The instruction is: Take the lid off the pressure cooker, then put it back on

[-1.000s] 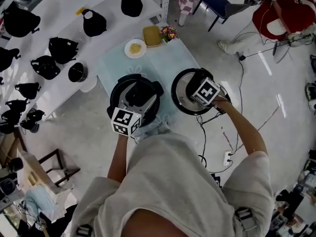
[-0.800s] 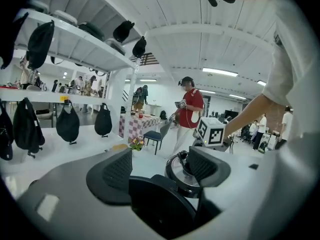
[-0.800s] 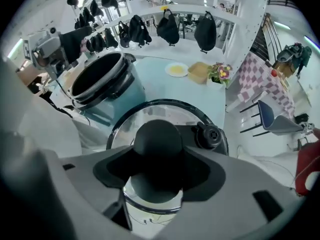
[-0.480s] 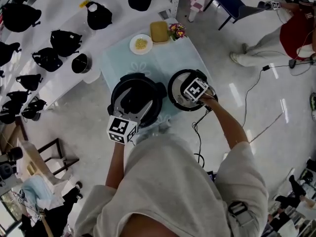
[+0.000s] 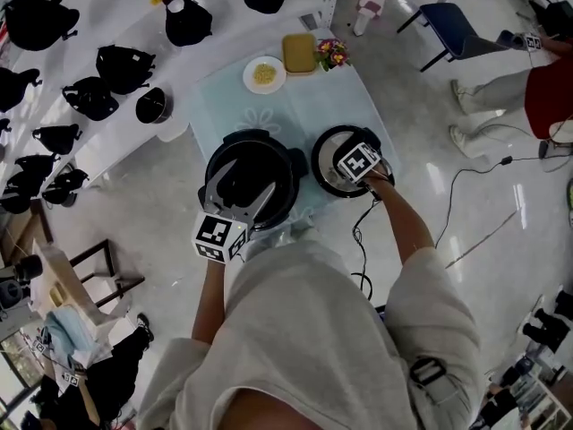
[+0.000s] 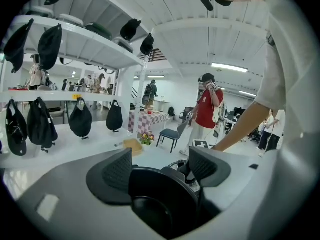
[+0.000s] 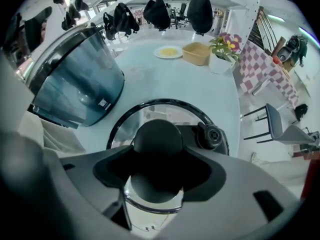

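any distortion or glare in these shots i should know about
Left gripper view: strong fisheye, black corners, the shelves bowed, the left gripper close and soft. Right gripper view: same fisheye, pale reflections on the glass lid that the right gripper holds by its knob. Head view: sharp but darkish, bright streaks of glare on the floor.

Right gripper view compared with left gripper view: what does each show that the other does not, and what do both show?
Only the right gripper view shows the lid, its knob clamped in the right gripper, and a plate of yellow food. Only the left gripper view shows the left gripper, jaws apart, and a person in a red shirt. Both show the cooker, the yellow box, the flowers and hanging black bags.
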Motion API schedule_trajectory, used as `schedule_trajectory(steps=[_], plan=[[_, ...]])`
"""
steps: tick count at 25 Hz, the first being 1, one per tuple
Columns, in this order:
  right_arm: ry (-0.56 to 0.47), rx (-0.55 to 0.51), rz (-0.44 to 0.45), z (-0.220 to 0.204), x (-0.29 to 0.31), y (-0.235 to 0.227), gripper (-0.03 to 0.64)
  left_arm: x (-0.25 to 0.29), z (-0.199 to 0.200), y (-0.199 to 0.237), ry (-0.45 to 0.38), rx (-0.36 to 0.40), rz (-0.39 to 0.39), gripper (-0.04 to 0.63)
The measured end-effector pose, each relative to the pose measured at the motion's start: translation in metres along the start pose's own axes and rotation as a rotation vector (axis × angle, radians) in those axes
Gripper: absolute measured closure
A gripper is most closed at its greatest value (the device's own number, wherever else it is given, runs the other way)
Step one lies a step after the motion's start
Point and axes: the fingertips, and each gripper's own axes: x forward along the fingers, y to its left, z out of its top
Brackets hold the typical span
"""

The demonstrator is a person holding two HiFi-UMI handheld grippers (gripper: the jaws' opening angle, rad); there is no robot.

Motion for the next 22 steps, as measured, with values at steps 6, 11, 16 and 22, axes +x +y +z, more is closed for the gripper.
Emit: schedule_trajectory(steps=[6,11,16,22], plan=[[0.011,0.000,0.011,-0.002,0.000,0.001,0.337,0.003,-0.004,-0.004,0.005,-0.005,-0.017,0.256],[0.009,0.009,-0.014,-0.005,-0.008,0.000,0.310,-0.002,-0.002,-0.003,-0.006,0.003,-0.010,0.256],[-0.222,0.055,-0.037,0.012,-0.049,0.012,0.310,-0.005,0.002,0.001,-0.018,0.000,-0.011,0.256],[-0.659,0.153,-0.115,0.048,-0.150,0.033,0.316,-0.006,0.006,0.006,-0.037,0.004,-0.012,0.256]])
